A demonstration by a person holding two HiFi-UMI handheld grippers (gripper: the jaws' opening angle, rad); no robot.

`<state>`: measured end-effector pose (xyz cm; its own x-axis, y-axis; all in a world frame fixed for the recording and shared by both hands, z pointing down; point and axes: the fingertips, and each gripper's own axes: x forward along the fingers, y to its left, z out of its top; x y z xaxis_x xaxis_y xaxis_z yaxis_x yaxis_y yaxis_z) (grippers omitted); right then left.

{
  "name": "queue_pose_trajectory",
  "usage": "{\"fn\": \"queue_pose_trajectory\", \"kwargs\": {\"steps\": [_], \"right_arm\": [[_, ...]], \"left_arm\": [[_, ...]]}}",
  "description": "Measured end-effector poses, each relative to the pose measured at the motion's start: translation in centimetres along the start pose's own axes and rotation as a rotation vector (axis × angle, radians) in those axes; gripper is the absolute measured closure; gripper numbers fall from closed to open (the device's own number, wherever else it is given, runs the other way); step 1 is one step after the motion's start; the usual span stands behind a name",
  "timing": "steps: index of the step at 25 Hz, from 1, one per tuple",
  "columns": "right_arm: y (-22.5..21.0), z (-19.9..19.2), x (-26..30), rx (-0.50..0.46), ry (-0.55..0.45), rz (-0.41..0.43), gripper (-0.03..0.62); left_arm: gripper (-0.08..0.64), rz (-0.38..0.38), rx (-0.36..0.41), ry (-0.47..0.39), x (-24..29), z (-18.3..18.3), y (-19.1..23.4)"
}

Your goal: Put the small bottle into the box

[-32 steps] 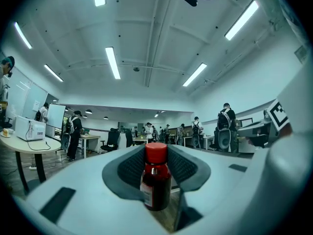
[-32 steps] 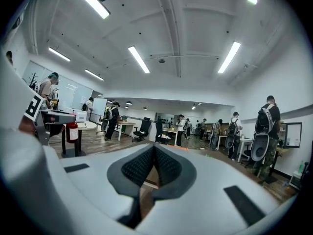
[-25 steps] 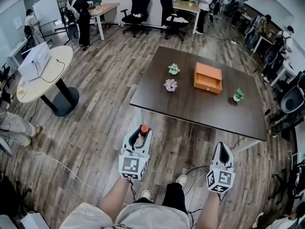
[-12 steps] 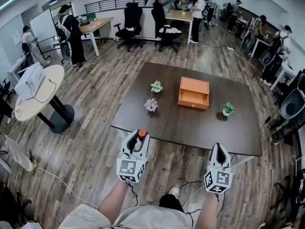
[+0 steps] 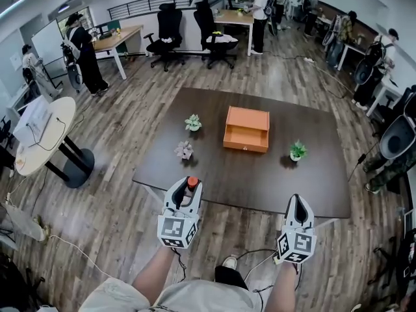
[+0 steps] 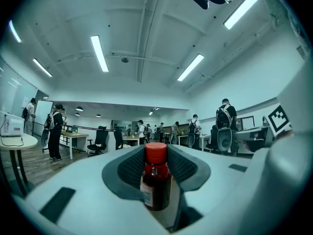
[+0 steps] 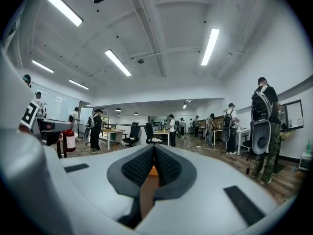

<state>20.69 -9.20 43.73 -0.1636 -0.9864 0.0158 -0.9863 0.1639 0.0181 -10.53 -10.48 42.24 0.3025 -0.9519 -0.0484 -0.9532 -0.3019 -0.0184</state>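
My left gripper (image 5: pixel 187 187) is shut on a small dark-red bottle with a red cap (image 6: pixel 155 180), held upright between the pads; its cap (image 5: pixel 192 181) shows in the head view just before the table's near edge. The orange box (image 5: pixel 247 129) sits open-topped in the middle of the dark table (image 5: pixel 214 174), well beyond both grippers. My right gripper (image 5: pixel 297 208) hangs at the table's near edge with its jaws together and nothing between them (image 7: pixel 153 166).
Three small potted plants stand on the table: one (image 5: pixel 192 121) left of the box, one (image 5: pixel 184 149) nearer me, one (image 5: pixel 297 150) to the box's right. A round white table (image 5: pixel 39 135) stands far left. People, chairs and desks fill the back of the room.
The table and box have come closer and shifted left in the head view as I walked up. Both grippers keep their hold and pose; the bottle stays in the left one.
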Motion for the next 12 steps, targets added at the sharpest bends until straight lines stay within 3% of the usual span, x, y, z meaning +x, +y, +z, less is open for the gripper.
{"fn": "queue_pose_trajectory", "kwargs": {"steps": [12], "right_arm": [[-7.2, -0.7, 3.6, 0.015, 0.002, -0.007, 0.591]], "left_arm": [[0.422, -0.022, 0.016, 0.013, 7.1, -0.3, -5.4]]}}
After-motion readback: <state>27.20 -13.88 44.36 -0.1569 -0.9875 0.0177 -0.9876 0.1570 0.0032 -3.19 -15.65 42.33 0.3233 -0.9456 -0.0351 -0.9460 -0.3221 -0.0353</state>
